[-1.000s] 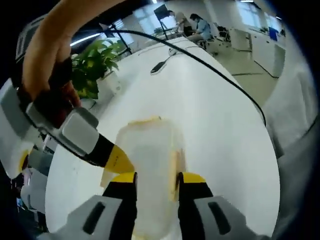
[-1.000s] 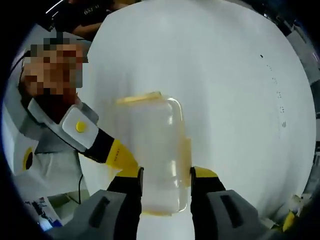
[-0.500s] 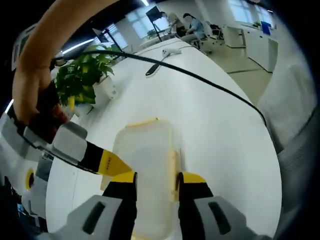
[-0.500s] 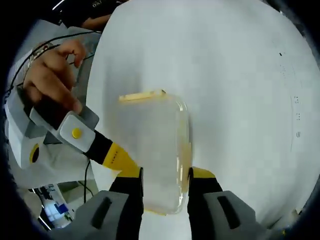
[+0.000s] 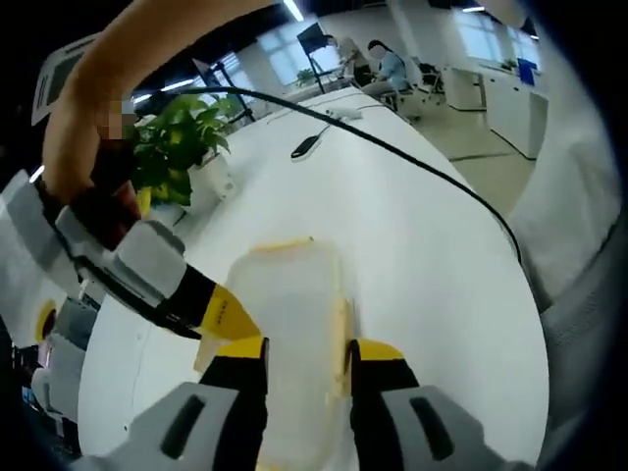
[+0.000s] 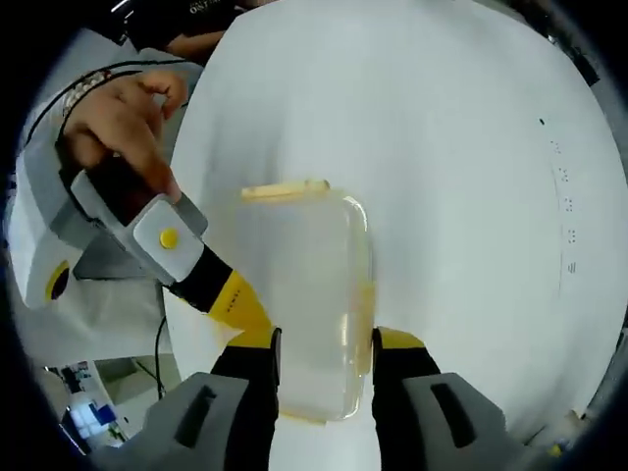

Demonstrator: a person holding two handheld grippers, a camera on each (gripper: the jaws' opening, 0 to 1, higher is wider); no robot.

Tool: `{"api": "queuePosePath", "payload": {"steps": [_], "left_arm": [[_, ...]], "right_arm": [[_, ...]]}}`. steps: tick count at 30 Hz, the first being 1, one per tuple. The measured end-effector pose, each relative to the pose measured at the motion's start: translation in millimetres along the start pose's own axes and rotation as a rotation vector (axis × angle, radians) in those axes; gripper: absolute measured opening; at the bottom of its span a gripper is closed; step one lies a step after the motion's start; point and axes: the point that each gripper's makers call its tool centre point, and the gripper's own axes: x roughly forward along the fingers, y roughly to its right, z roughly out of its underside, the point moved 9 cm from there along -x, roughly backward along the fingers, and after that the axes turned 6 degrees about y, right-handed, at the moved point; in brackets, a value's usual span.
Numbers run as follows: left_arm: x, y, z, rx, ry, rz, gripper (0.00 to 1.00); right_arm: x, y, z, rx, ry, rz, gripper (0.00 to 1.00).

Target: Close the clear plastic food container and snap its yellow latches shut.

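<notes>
Container [image 6: 306, 294] lid down on white table [image 6: 442, 147]; left gripper [image 5: 304, 355] and right gripper [image 6: 324, 345] jaws part-open, straddling it

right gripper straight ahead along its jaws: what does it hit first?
Probably the clear container: it lies right between the right gripper's jaw tips, lid on, on the white table. Past its far yellow latch, just table. Depth is unclear; it may already touch.
</notes>
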Motion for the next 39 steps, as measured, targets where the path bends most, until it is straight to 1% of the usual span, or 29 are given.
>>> {"api": "queuePosePath", "payload": {"steps": [1, 2, 3, 5, 7, 8, 10, 11, 12, 13, 14, 15, 16, 17, 18, 19, 20, 21, 22, 24, 26, 27, 31, 32, 33, 34, 35, 37, 39], "left_arm": [[-0.1, -0.7, -0.5, -0.027, -0.003, 0.004, 0.26], [-0.2, -1.9, -1.5, -0.075, -0.002, 0.005, 0.26], [-0.3, -3.4, -1.8, -0.085, 0.001, 0.008, 0.26], [-1.0, -4.7, -1.2, -0.094, 0.011, 0.012, 0.26], [-1.1, -4.3, -1.7, -0.101, 0.021, 0.016, 0.26], [-0.9, -3.7, -2.8, -0.119, 0.024, 0.017, 0.27], [-2.2, -1.4, -5.8, -0.176, 0.018, 0.045, 0.32], [-5.6, -0.3, -6.2, -0.215, -0.007, 0.047, 0.4], [-10.0, -2.0, -6.7, -0.186, -0.023, 0.038, 0.5], [-17.0, -6.3, -8.9, -0.135, 0.01, -0.02, 0.6], [-19.5, -6.6, -9.5, -0.129, 0.021, -0.035, 0.72], [-27.0, -9.5, -10.1, -0.135, 0.036, -0.069, 0.76], [-31.9, -11.4, -9.6, -0.153, 0.038, -0.088, 0.76], [-38.7, -14.2, -8.3, -0.181, 0.038, -0.106, 0.75], [-42.8, -16.8, -7.3, -0.198, 0.038, -0.125, 0.74], [-46.4, -18.7, -6.4, -0.212, 0.042, -0.135, 0.74], [-50.6, -21.0, -5.7, -0.239, 0.062, -0.16, 0.74], [-53.8, -22.4, -4.2, -0.25, 0.064, -0.17, 0.74], [-57.7, -24.1, -2.5, -0.27, 0.069, -0.195, 0.75], [-64.1, -24.9, 0.1, -0.284, 0.082, -0.212, 0.73], [-68.6, -24.7, 2.7, -0.31, 0.097, -0.229, 0.7], [-71.3, -25.0, 5.8, -0.33, 0.103, -0.25, 0.7], [-76.5, -25.1, 20.9, -0.404, 0.104, -0.314, 0.73], [-77.0, -25.1, 24.1, -0.422, 0.098, -0.329, 0.74], [-76.6, -24.3, 28.9, -0.454, 0.101, -0.353, 0.76], [-75.0, -24.0, 32.3, -0.473, 0.099, -0.36, 0.78], [-73.1, -23.0, 36.0, -0.493, 0.089, -0.365, 0.81], [-66.9, -20.0, 43.0, -0.499, 0.06, -0.371, 0.82], [-61.4, -17.6, 49.7, -0.506, 0.029, -0.367, 0.83]], "right_arm": [[-0.5, -1.4, 0.7, -0.002, 0.009, 0.012, 0.33], [-1.3, -3.2, 2.2, -0.001, 0.026, 0.03, 0.33], [-2.3, -3.2, 3.5, 0.008, 0.039, 0.042, 0.34], [-4.8, -5.7, 7.0, -0.012, 0.086, 0.086, 0.33], [-6.3, -8.8, 11.2, 0.005, 0.123, 0.118, 0.33], [-7.0, -10.0, 12.8, 0.011, 0.138, 0.133, 0.33], [-8.7, -13.6, 16.2, 0.037, 0.174, 0.176, 0.33], [-12.2, -16.1, 20.9, 0.128, 0.198, 0.235, 0.33], [-18.6, -16.8, 24.7, 0.13, 0.236, 0.286, 0.35], [-25.6, -19.9, 25.9, 0.093, 0.322, 0.294, 0.38], [-36.8, -25.3, 31.5, 0.141, 0.439, 0.304, 0.42], [-45.4, -29.7, 38.5, 0.183, 0.498, 0.306, 0.43], [-54.8, -34.6, 49.9, 0.207, 0.55, 0.325, 0.43], [-61.0, -37.0, 57.4, 0.212, 0.582, 0.351, 0.41], [-66.7, -40.8, 69.0, 0.224, 0.622, 0.395, 0.4], [-67.9, -44.9, 75.9, 0.238, 0.645, 0.41, 0.4], [-67.8, -49.1, 83.3, 0.254, 0.657, 0.404, 0.4], [-65.1, -55.8, 95.9, 0.272, 0.646, 0.389, 0.4], [-64.1, -58.6, 101.7, 0.276, 0.655, 0.398, 0.4], [-60.8, -65.2, 114.2, 0.295, 0.667, 0.414, 0.41], [-56.9, -72.4, 126.2, 0.328, 0.693, 0.411, 0.42], [-54.2, -76.6, 132.1, 0.338, 0.716, 0.407, 0.42], [-44.1, -84.1, 144.0, 0.388, 0.797, 0.415, 0.42], [-41.9, -85.2, 146.1, 0.392, 0.803, 0.418, 0.44], [-39.0, -86.3, 147.9, 0.399, 0.83, 0.426, 0.45], [-36.4, -86.8, 148.0, 0.414, 0.859, 0.427, 0.48], [-33.1, -88.3, 148.5, 0.428, 0.872, 0.42, 0.53], [-22.5, -89.4, 150.3, 0.446, 0.877, 0.409, 0.57], [-9.4, -90.8, 151.4, 0.454, 0.852, 0.413, 0.61]]}}
